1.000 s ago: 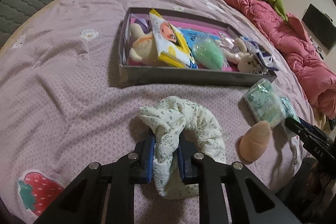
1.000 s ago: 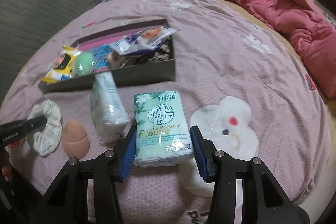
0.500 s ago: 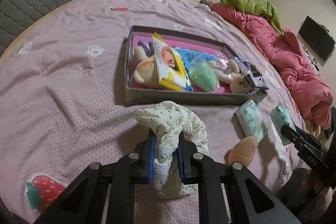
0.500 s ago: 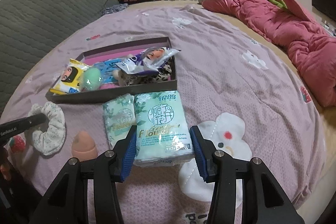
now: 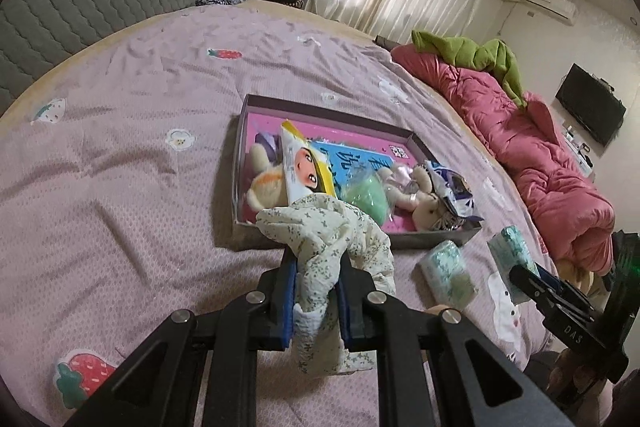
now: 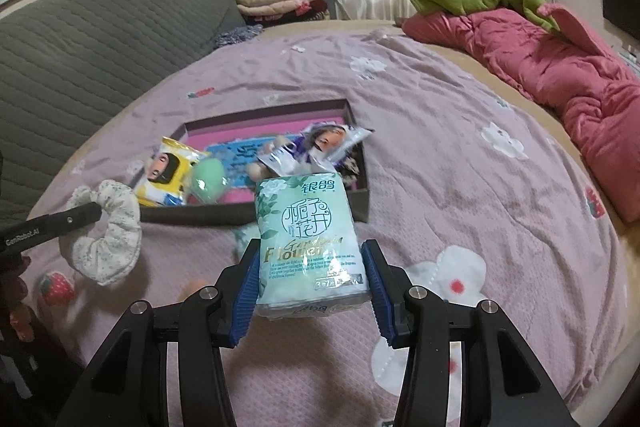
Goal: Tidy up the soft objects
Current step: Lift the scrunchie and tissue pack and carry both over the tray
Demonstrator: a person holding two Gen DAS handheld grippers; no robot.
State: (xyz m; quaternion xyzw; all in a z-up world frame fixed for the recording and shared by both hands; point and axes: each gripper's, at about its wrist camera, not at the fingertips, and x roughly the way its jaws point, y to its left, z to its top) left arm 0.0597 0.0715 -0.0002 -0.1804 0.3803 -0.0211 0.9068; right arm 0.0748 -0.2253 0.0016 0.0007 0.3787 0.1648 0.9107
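Carry step: left gripper [image 5: 314,297] pinching scrunchie [image 5: 332,239], right gripper [image 6: 310,291] clamped on tissue pack [image 6: 308,239], both lifted; next, drop them into box [image 6: 256,213]

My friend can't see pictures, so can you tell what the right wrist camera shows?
The right gripper holds a pale green tissue pack above a purple bed sheet. Behind it sits a dark box of soft toys and packets. At left, the left gripper holds a floral scrunchie.
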